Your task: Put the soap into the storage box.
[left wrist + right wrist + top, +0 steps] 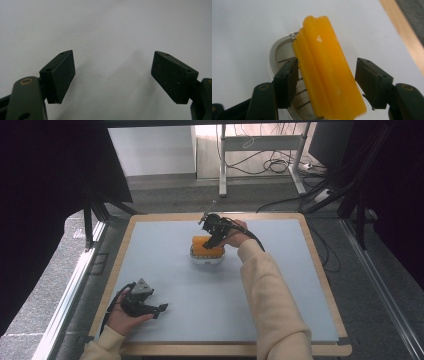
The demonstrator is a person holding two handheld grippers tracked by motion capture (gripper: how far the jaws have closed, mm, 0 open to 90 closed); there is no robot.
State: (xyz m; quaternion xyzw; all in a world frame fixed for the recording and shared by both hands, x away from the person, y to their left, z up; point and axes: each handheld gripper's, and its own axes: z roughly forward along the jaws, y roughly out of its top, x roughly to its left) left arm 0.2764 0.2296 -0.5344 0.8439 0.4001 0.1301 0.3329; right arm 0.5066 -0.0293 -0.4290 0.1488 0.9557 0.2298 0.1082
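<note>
1. Your right arm reaches forward across the blue-grey table (280, 285), sleeve stretched from the near edge toward the middle, with the right gripper (214, 240) tipped downward over the white dish (206, 258).
2. Seen along the right gripper (327, 80), its jaws stand apart on either side of the orange block (328, 72). The pad on the left of that view sits against or just beside the block's edge; the pad on the right is clear of it, with bare table showing in the gap. The block is between the pads but not pinched.
3. Your left hand (125, 312) rests near the front left corner of the table, wrist low, with the left gripper (150, 307) lying level and pointing toward the table's middle, well apart from the dish.
4. In the left gripper view, the left gripper (113, 75) has its jaws spread wide with nothing but plain table surface between them.
5. The white dish (279, 55) is an oval, shallow tray with ribs across its floor, sitting near the middle of the table.
6. The orange block (206, 247) lies in that dish, long and ridged, resting tilted, with one end reaching past the rim nearest the right gripper's camera.
</note>
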